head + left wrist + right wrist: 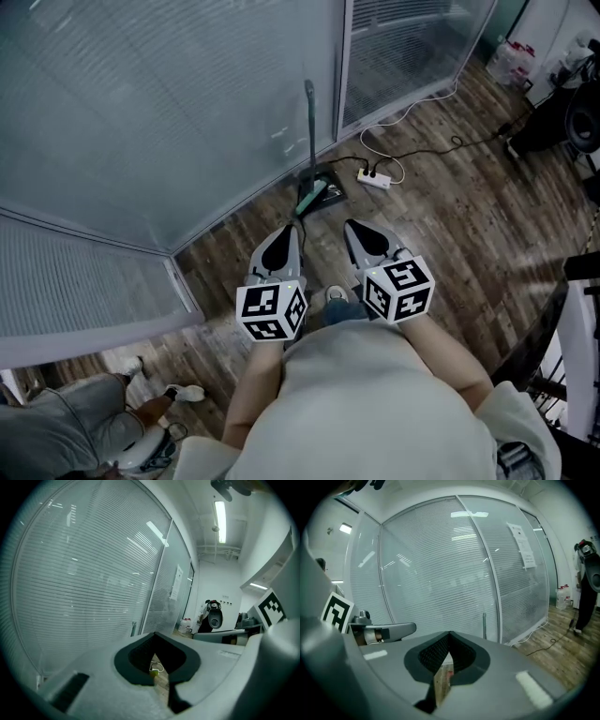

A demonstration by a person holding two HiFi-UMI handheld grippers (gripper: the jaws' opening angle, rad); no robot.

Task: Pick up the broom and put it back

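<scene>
The broom (pixel 309 127) stands upright against the glass wall, its grey-green handle rising from a dark dustpan and brush head (pixel 317 193) on the wood floor. My left gripper (pixel 291 230) and right gripper (pixel 351 226) are side by side, just short of the dustpan, both pointing at it. Both are shut, with nothing between their jaws. In the left gripper view only the handle top (pixel 133 629) shows above the shut left gripper (pixel 154 634). The right gripper view shows the handle (pixel 484 625) just right of the shut right gripper (pixel 449 633).
Glass walls with blinds (pixel 169 112) form a corner ahead and to the left. A white power strip (pixel 374 178) with trailing cables lies right of the dustpan. A person sits low at the left (pixel 66 427). Bottles (pixel 512 62) and dark equipment (pixel 562 117) stand at the far right.
</scene>
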